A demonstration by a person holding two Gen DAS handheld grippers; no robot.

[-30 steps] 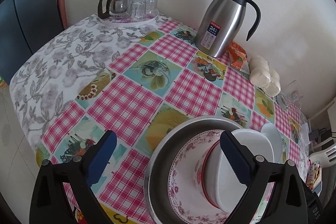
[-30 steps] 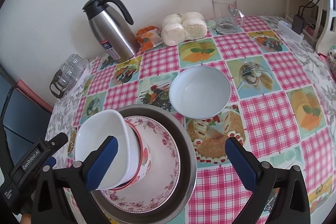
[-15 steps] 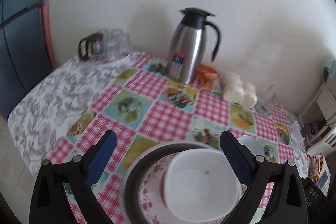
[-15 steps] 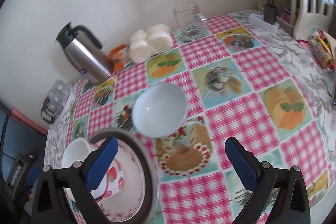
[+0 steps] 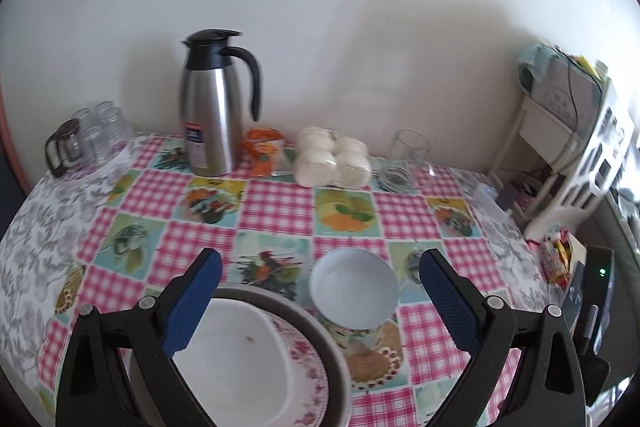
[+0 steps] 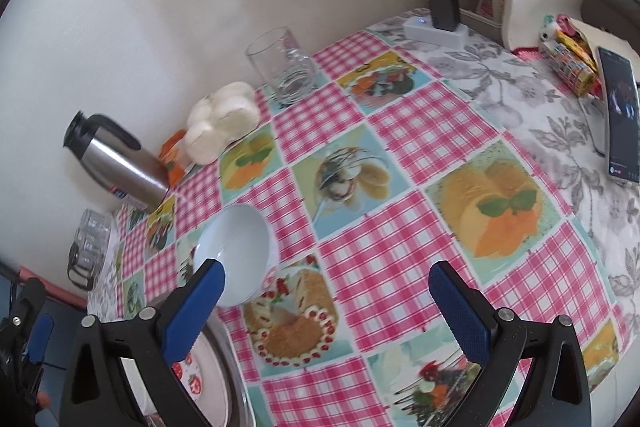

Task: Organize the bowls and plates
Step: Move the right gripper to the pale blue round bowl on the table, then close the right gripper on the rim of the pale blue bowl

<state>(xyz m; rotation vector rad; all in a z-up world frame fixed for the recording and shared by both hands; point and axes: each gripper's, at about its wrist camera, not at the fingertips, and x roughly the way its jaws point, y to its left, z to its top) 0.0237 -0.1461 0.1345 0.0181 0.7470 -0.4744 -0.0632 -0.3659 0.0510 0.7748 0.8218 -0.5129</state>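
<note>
A grey metal basin [image 5: 320, 331] sits at the near edge of the table with a pink-flowered plate [image 5: 304, 359] in it and a white squarish bowl [image 5: 236, 371] on top. A small white round bowl [image 5: 354, 289] stands on the tablecloth just right of the basin; it also shows in the right wrist view [image 6: 236, 251]. My left gripper [image 5: 320, 301] is open and empty above the stack. My right gripper [image 6: 326, 311] is open and empty, its left finger over the round bowl's near rim.
A steel thermos jug [image 5: 212, 103], an orange packet [image 5: 262, 149], wrapped buns [image 5: 332, 163] and a glass mug [image 5: 406, 159] line the wall. Glass cups on a tray [image 5: 88, 139] stand far left. A phone [image 6: 620, 111] and a charger [image 6: 440, 19] lie right.
Both grippers have pulled back and swung right. The white squarish bowl now rests level in the flowered plate, free of my left gripper. The round bowl has not moved.
</note>
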